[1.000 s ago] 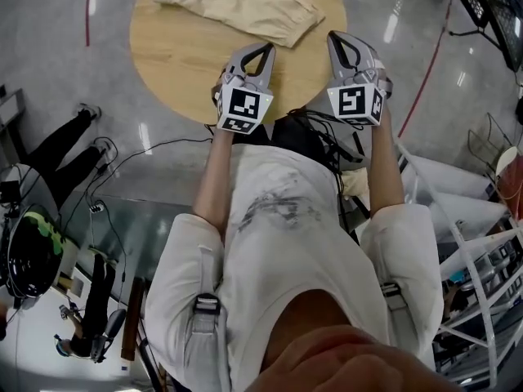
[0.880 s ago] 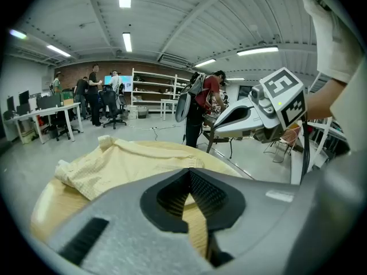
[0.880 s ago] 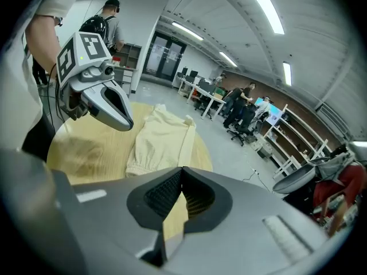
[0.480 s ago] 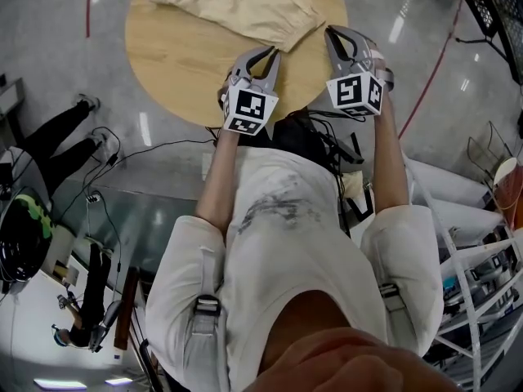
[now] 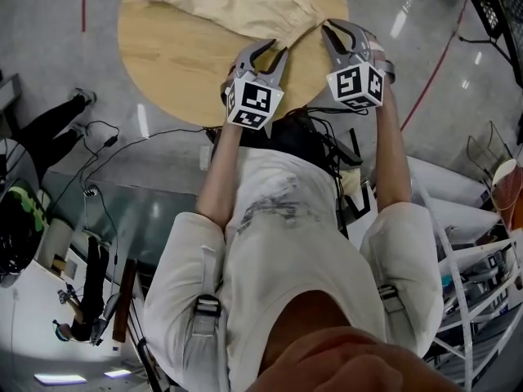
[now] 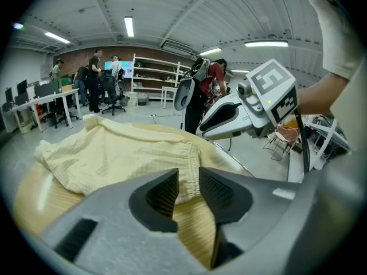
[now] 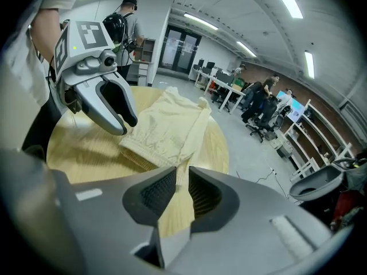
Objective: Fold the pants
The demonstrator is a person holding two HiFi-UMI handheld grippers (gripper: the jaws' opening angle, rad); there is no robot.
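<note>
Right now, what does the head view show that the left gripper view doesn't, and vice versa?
Head view only: most of the round table from above and the person's torso. Left gripper view only: the left gripper head-on, jaws apart and just opening, nothing pinched, the hem showing beyond the gap; people at desks. Both: the yellow pants and the right gripper, also just opening, empty.
</note>
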